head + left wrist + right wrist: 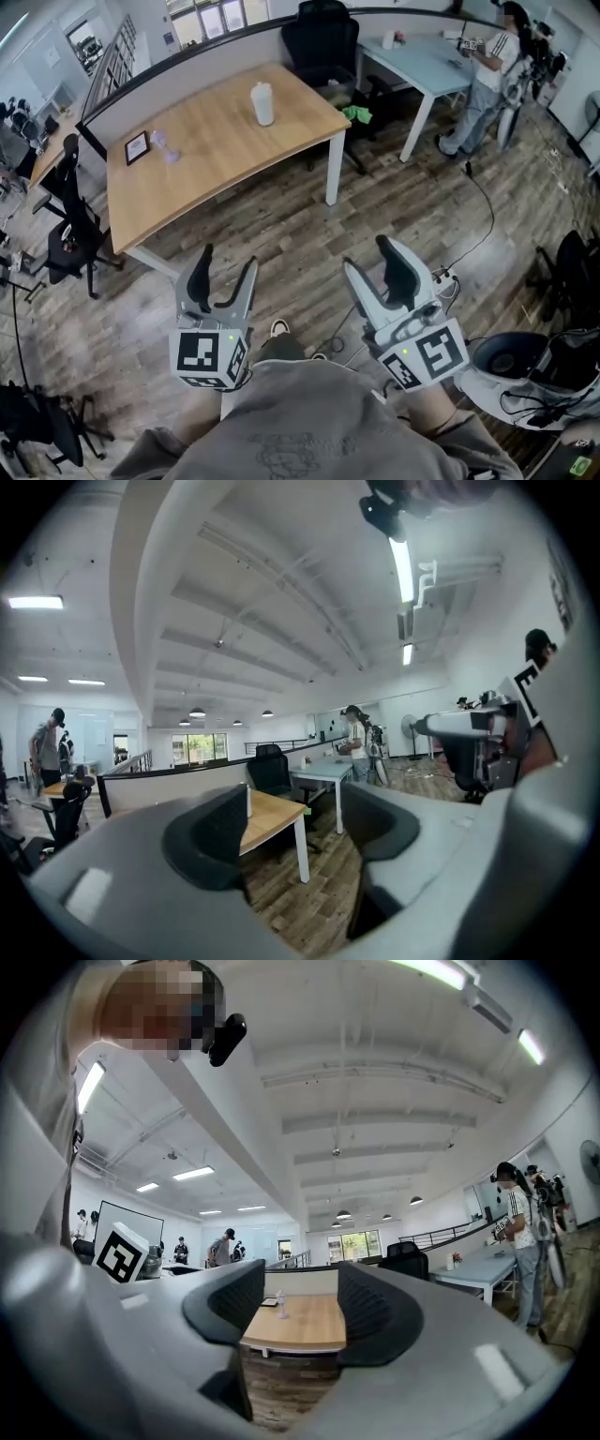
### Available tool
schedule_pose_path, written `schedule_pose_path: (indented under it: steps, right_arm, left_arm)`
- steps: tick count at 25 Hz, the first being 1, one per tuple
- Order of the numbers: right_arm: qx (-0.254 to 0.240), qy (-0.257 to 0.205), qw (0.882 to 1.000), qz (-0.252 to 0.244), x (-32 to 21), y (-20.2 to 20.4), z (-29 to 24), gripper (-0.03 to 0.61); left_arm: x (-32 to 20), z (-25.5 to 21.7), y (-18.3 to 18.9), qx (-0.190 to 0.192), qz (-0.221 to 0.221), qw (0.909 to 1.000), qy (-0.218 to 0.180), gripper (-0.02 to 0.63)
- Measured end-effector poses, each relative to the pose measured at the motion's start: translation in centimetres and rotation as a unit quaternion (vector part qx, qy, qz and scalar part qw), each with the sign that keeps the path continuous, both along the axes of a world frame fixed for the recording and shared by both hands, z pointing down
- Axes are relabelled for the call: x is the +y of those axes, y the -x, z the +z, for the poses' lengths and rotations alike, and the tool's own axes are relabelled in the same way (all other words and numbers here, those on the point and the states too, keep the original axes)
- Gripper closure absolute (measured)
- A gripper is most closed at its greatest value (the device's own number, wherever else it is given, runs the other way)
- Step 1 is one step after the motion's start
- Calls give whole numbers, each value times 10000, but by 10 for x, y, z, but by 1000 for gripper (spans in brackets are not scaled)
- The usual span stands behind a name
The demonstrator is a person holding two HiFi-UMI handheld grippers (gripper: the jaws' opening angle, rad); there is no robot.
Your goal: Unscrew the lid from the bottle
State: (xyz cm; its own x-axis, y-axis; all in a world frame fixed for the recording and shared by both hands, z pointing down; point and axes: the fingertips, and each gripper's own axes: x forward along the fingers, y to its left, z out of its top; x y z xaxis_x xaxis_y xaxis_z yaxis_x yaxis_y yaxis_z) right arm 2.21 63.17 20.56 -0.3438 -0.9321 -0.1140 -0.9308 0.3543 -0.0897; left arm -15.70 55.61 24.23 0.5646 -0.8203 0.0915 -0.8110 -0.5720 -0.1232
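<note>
A white bottle [262, 103] with its lid on stands upright near the far right side of the wooden table [216, 155]. Both grippers hang over the floor, well short of the table. My left gripper [228, 267] is open with nothing between its fingers, and so is my right gripper [367, 255]. In the left gripper view the left gripper [295, 827] points at the table's corner [277, 816]; the bottle [248, 801] shows as a white sliver beside the left jaw. The right gripper [300, 1312] frames the table [305, 1324]; the bottle is hidden there.
A small lilac object [164, 147] and a dark framed card [137, 147] lie on the table's left part. A black office chair [323, 42] stands behind it, and a person [487, 75] stands by a pale blue desk [422, 61]. Black chairs [70, 216] at left; cables and gear [525, 366] at right.
</note>
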Motion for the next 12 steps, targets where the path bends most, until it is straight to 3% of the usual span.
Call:
schedule_pose_path:
  steps: [1, 4, 12]
  right_arm:
    - [-1, 0, 9999, 105, -5, -6, 0, 345]
    - [80, 60, 9995, 296, -19, -15, 4, 314]
    - [72, 255, 9995, 190, -68, -15, 25, 316]
  left_arm:
    - [-5, 1, 2, 13, -54, 10000, 52, 301]
    - [-16, 0, 5, -18, -148, 9999, -20, 298]
    - [-65, 13, -12, 77, 81, 9999, 13, 296]
